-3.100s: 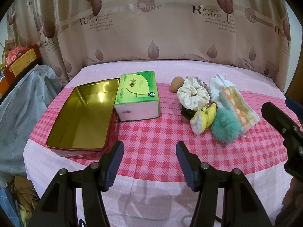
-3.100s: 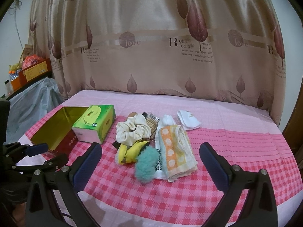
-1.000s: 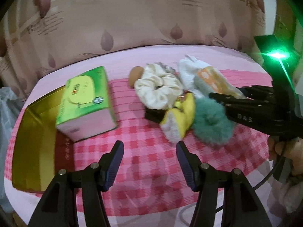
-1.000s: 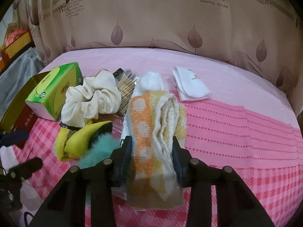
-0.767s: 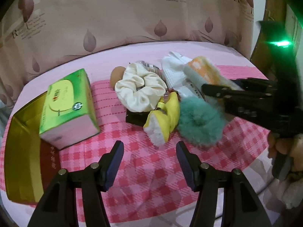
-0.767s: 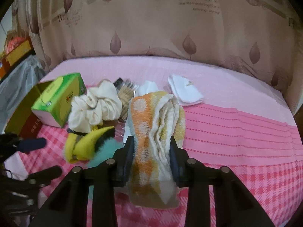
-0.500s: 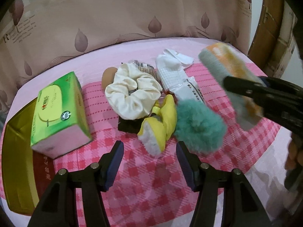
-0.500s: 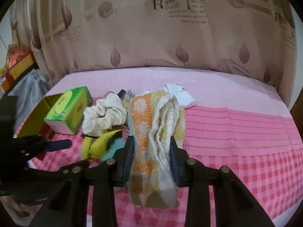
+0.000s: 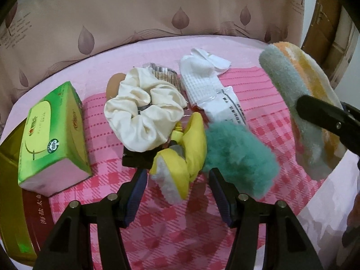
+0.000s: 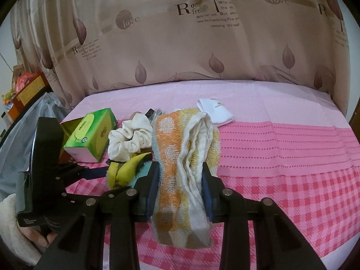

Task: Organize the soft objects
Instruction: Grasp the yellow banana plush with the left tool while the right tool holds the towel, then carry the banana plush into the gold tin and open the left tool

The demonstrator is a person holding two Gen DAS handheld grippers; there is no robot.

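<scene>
My left gripper (image 9: 177, 180) hovers low over the pile with its jaws closing. The near end of a yellow plush item (image 9: 182, 155) lies between the fingers, and the pads do not press on it. A teal fluffy pom-pom (image 9: 238, 162) sits just right of it and a cream scrunchie (image 9: 144, 112) behind it. My right gripper (image 10: 180, 180) is shut on a folded orange, yellow and white towel (image 10: 184, 148), held up off the table. The same towel (image 9: 299, 103) shows at the right edge of the left wrist view.
A green tissue box (image 9: 51, 135) stands left of the pile, with an open gold tin (image 9: 9, 180) beyond it at the table's left edge. White cloths (image 9: 202, 69), a plastic packet (image 9: 225, 105) and a brown egg-shaped sponge (image 9: 113, 85) lie behind. A curtain hangs at the back.
The left gripper moved in toward the yellow plush item and its jaws narrowed around it. The right gripper lifted the towel off the table and then held still.
</scene>
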